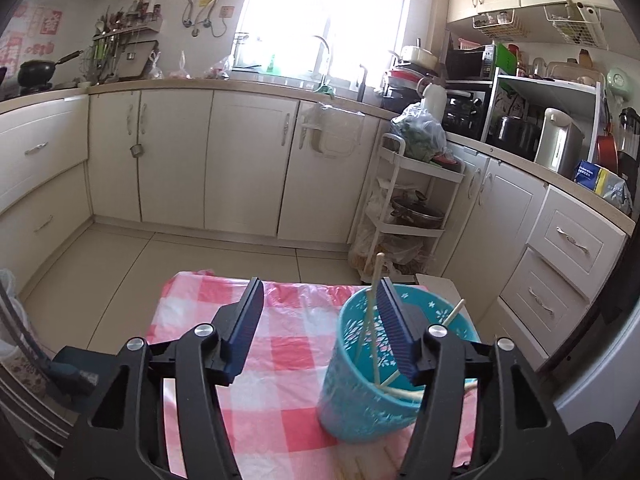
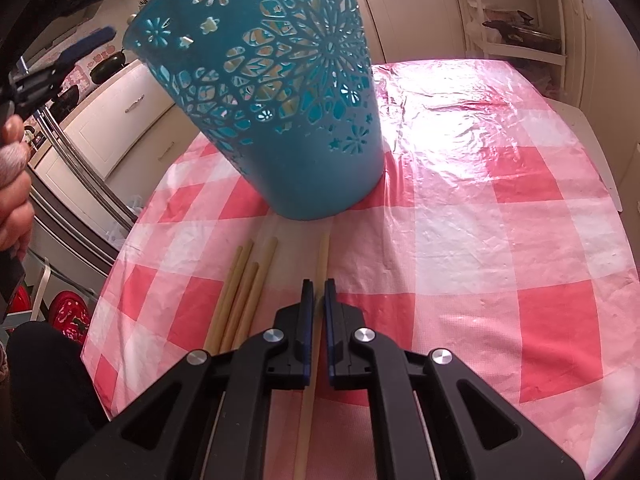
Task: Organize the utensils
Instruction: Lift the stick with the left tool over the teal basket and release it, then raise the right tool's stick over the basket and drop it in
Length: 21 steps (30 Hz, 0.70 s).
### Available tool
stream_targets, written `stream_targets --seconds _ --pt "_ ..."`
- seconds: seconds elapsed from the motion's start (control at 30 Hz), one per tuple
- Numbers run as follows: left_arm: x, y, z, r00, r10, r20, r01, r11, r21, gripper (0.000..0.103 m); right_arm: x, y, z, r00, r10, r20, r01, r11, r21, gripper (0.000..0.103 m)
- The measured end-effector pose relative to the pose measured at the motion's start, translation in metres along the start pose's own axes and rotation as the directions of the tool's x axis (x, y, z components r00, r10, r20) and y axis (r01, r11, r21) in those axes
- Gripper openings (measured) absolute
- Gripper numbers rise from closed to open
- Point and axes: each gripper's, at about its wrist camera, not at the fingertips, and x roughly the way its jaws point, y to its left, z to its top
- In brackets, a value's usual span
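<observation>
On the checked cloth [image 2: 460, 240] the right gripper [image 2: 319, 300] pinches one chopstick [image 2: 322, 256] — apparently to lift it into the teal basket [image 2: 280, 120]. The left gripper [image 1: 320, 320] gapes empty beside the rim, likely just unloaded — two chopsticks [image 1: 370, 312] already lean inside.

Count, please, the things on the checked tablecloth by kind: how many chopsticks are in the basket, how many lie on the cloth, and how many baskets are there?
Teal basket: 1
Chopsticks inside the basket: 3 visible
Loose chopsticks on the tablecloth: 4
Chopstick clamped in the right gripper: 1
Total: 9 things, 8 of them chopsticks
</observation>
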Motion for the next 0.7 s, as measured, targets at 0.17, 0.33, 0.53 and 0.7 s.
stream_targets --seconds 0.17,0.33,0.53,0.7 --pt "-0.017 0.039 -0.019 0.998 0.049 -0.026 -0.05 0.997 -0.05 0.063 0.002 0.01 0.0 0.999 -0.053 -0.001 0.053 0.998 -0.034 0.008" --pt "-0.015 0.063 -0.023 0.997 0.059 -0.049 -0.065 0.987 -0.145 0.063 0.008 0.027 0.002 0.992 -0.129 -0.003 0.128 0.985 -0.117 0.014" --pt "-0.019 0.062 -0.022 0.997 0.065 -0.03 -0.069 0.99 -0.127 0.064 0.015 0.041 0.005 0.976 -0.216 -0.015 0.206 0.948 -0.242 0.011" --pt "-0.022 0.056 -0.022 0.997 0.073 -0.031 -0.076 0.992 -0.101 0.065 0.006 0.033 -0.002 0.981 -0.194 -0.029 0.184 0.962 -0.204 0.006"
